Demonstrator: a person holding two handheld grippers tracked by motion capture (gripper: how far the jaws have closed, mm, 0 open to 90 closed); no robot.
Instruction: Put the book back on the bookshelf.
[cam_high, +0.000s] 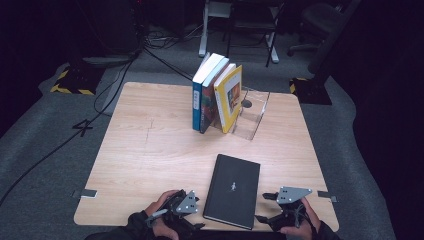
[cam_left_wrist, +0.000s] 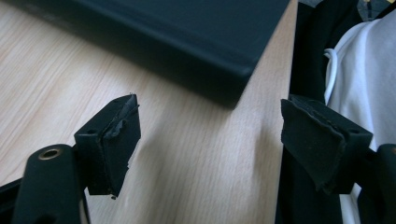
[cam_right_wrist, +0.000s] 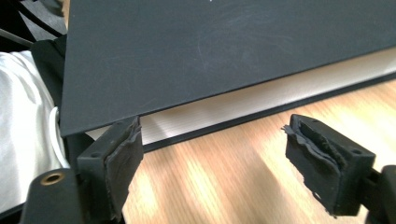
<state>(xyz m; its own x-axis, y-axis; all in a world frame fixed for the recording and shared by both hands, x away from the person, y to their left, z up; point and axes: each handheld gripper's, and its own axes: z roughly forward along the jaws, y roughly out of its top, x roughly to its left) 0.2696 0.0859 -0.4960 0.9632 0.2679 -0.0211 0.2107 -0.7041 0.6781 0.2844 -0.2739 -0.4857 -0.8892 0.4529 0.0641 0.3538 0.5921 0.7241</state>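
Note:
A black hardcover book (cam_high: 233, 190) lies flat near the front edge of the wooden table (cam_high: 145, 150). My left gripper (cam_high: 196, 220) sits just left of the book's near corner, held low in a hand. In the left gripper view its jaws stand open (cam_left_wrist: 210, 140) over bare wood, with the book's spine corner (cam_left_wrist: 196, 46) ahead and apart from the pads. My right gripper (cam_high: 263, 218) is at the book's right side. In the right gripper view it is open (cam_right_wrist: 212, 158), facing the page edge (cam_right_wrist: 261, 98) under the black cover, not touching it.
Three upright books, blue (cam_high: 197, 100), dark (cam_high: 210, 102) and yellow (cam_high: 231, 97), lean together at the back centre against a clear plastic stand (cam_high: 253, 117). The table's front edge runs just under both hands. A person's white garment (cam_left_wrist: 364, 70) lies close behind the grippers.

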